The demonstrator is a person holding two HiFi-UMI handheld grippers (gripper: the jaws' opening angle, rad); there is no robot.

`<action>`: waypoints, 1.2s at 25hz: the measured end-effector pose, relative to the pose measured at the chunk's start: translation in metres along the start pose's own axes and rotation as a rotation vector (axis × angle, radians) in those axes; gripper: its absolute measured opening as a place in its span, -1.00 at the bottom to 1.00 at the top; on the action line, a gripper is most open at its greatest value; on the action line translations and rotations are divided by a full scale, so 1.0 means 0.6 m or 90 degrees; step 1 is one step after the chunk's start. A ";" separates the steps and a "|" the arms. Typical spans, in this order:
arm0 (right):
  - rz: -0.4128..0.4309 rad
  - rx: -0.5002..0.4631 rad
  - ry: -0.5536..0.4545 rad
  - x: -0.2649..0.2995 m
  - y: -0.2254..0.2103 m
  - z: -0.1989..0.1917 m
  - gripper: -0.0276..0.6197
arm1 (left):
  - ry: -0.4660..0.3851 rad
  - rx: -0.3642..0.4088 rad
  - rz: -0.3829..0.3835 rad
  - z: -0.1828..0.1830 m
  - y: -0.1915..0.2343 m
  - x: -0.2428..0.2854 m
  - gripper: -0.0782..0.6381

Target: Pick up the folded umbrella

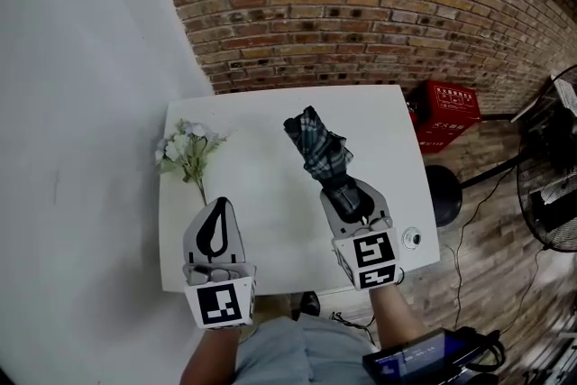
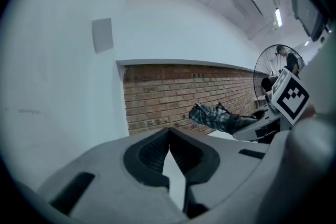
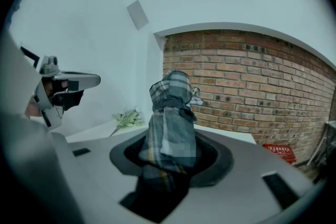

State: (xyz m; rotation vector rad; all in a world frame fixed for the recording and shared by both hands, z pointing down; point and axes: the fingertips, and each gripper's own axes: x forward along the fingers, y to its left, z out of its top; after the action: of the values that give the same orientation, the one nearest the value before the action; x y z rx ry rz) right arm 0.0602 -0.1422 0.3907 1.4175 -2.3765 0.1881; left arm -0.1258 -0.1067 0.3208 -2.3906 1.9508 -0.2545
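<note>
The right gripper [image 1: 348, 192] has its fingers pinching the umbrella [image 1: 317, 146] by its near end, which they hide from me (handle or strap, I cannot tell). Its long axis runs away from me over the bench [image 1: 270, 185] toward the brick wall [image 1: 361, 4], far end leaning slightly left. The left gripper [image 1: 216, 210] has its fingers pressed together, empty.

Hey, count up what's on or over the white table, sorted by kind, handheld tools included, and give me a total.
tools: 2 (left tool, right tool)
folded umbrella: 1
flower bunch: 1
small round object: 1
total: 5
</note>
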 end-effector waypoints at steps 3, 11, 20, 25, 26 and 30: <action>-0.003 -0.001 -0.014 -0.016 -0.002 0.012 -0.34 | -0.009 0.003 0.005 0.013 -0.002 -0.010 -0.76; -0.013 -0.009 -0.040 -0.061 -0.007 0.035 -0.34 | -0.055 0.038 0.010 0.049 -0.009 -0.036 -0.76; -0.024 -0.020 -0.095 -0.114 -0.020 0.081 -0.34 | -0.078 0.028 0.016 0.095 -0.035 -0.068 -0.76; -0.024 -0.024 -0.102 -0.145 -0.016 0.090 -0.34 | -0.093 0.028 0.018 0.115 -0.046 -0.090 -0.76; -0.023 -0.025 -0.103 -0.152 -0.015 0.092 -0.34 | -0.093 0.026 0.018 0.117 -0.049 -0.094 -0.76; -0.028 -0.034 -0.144 -0.181 -0.013 0.116 -0.34 | -0.105 0.031 0.021 0.129 -0.060 -0.115 -0.76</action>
State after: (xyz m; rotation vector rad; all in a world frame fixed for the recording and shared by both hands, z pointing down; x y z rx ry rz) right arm 0.0968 -0.0774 0.2852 1.5359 -2.5041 -0.0497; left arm -0.0922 -0.0374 0.2428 -2.2687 1.8867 -0.0989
